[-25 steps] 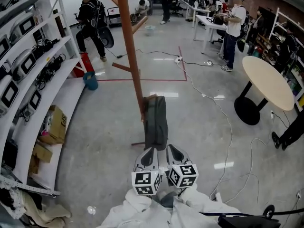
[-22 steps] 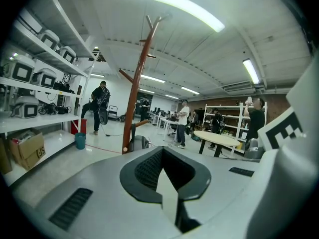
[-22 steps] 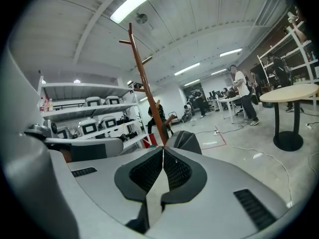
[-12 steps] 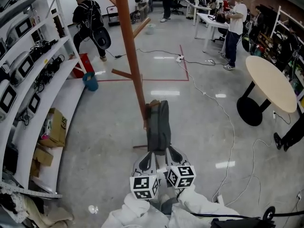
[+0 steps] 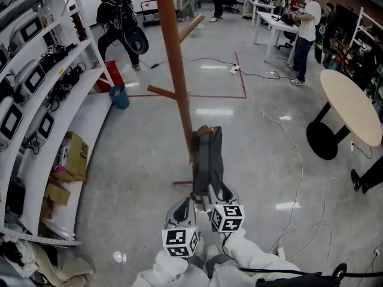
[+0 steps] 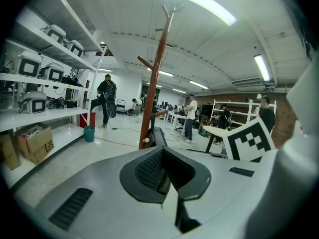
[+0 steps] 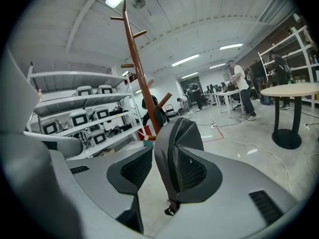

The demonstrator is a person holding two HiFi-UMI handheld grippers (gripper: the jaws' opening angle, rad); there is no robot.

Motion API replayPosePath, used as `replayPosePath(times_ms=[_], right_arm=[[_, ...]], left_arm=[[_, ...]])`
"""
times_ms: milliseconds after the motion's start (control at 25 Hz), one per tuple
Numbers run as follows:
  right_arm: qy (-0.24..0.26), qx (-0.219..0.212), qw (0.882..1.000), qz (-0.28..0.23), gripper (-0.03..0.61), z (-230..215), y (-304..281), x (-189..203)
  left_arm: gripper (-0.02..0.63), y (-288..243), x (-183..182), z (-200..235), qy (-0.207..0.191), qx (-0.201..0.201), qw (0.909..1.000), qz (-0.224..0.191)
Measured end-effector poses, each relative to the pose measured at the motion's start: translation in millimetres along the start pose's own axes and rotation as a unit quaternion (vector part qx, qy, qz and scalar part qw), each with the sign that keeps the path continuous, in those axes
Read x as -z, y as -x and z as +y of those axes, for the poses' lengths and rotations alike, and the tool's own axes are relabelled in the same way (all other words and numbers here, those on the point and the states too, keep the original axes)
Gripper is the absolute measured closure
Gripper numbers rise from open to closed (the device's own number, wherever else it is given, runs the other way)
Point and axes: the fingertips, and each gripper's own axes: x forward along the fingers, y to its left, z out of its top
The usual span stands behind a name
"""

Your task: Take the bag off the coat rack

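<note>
Risk: the right gripper's (image 5: pixel 218 191) opening jaws could have dropped the hanging dark-grey fabric bag (image 5: pixel 207 151); the left gripper's (image 5: pixel 184 206) jaws sat clenched, empty.

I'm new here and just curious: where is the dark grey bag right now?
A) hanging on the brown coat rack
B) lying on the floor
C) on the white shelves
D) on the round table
A: the bag hangs from a low peg of the coat rack.
</note>
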Motion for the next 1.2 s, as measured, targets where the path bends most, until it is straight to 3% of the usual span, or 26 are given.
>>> replayPosePath(times_ms=[320, 760, 1200], right_arm=[[0.028, 0.001, 0.999, 0.018, 0.330, 4.5, -37.9, 9.4], [0.081, 0.025, 0.995, 0.055, 0.245, 0.4, -72.7, 18.6], [0.078, 0.048, 0.994, 0.066, 0.225, -10.1, -101.5, 23.6]], left_arm=[[0.612, -10.3, 6.0, 20.3, 0.005, -0.008, 0.9999, 0.012], [0.614, -28.3, 7.2, 41.1, 0.011, -0.013, 0.9995, 0.025], [0.614, -45.0, 18.3, 59.8, 0.021, -0.013, 0.9985, 0.050]])
